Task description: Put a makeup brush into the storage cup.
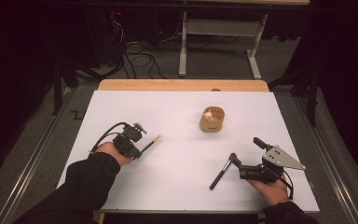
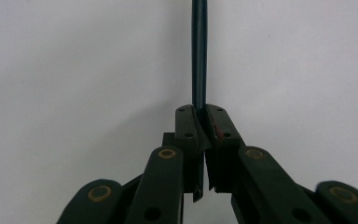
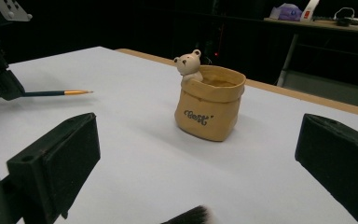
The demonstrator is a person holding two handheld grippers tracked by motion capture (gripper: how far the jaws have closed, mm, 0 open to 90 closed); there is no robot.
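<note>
A: Near edge first. Right gripper (image 1: 242,158) sits by the table's (image 1: 121,196) near right corner, jaws spread wide, nothing between them. A black brush (image 1: 221,173) lies flat just left of its tip; looks like the next pick, hence the open jaws.

B: Touching the brush?

A: The high view puts one jaw tip at the brush's far end; can't tell if they touch. In the right gripper view the bristles (image 3: 191,217) show at the bottom edge, below the jaws, not between them.

B: Left side?

A: Left gripper (image 1: 137,150) is toward the left edge, mid-depth, pinching a pencil (image 1: 151,143) by its rear end. Pencil held about level, just above the table, tip pointing toward the cup (image 1: 212,119). My guess: it's lined up to go in.

B: Grip confirmed?

A: Left gripper view shows the pads closed on the shaft (image 2: 199,56), which the high view is too coarse for. Right gripper view adds the orange tip (image 3: 77,92) and the cup's bear (image 3: 189,64) and lettering. Cup stands upright, right of centre toward the far edge, well apart from both grippers.
</note>
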